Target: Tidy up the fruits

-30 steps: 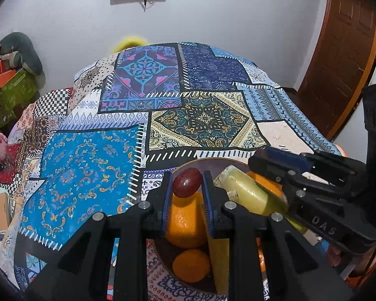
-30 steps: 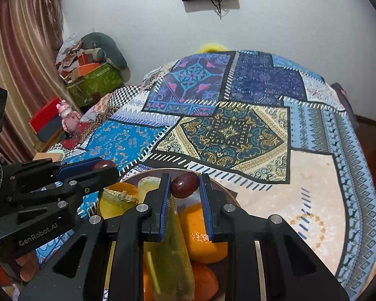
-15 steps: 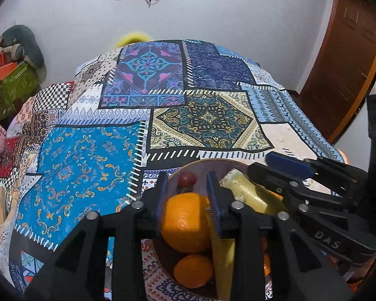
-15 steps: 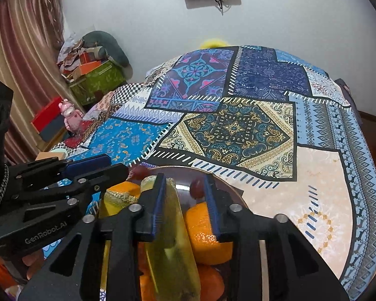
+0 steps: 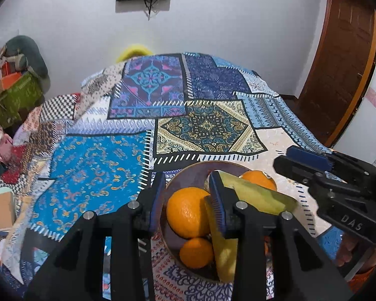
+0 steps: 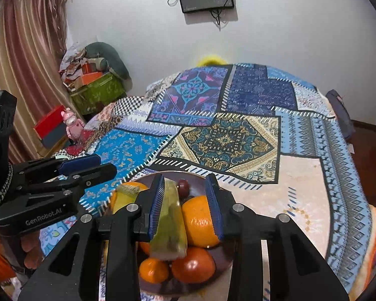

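You are hovering both grippers over the brown bowl point(image 6: 200, 178), which is sitting on the patchwork bedspread point(image 6: 228, 140) at the near edge of the bed. The dark red grape point(image 6: 183, 187) is lying in the bowl at 12 o'clock from the right gripper point(image 6: 186, 205), just past its fingertips and touching neither finger. Your right fingers point(image 6: 156, 208) are standing spread, gripping nothing; between them in the right wrist view are showing a pale green melon wedge point(image 6: 169, 223) and a dimpled orange point(image 6: 199, 222). A smooth red tomato point(image 6: 193, 266) and a small tangerine point(image 6: 153, 271) are lying at 6 o'clock in the bowl.

Your left gripper point(image 5: 185, 198) is also holding its fingers spread and empty. In the left wrist view a large orange point(image 5: 188, 212) is sitting in the gap between them; whether the ribbed blue pads are brushing it cannot be told. A yellow-green wedge point(image 5: 258, 195) is lying at 2 o'clock from the left fingertips. The fruit skins are looking glossy, the bowl rounded and matte.
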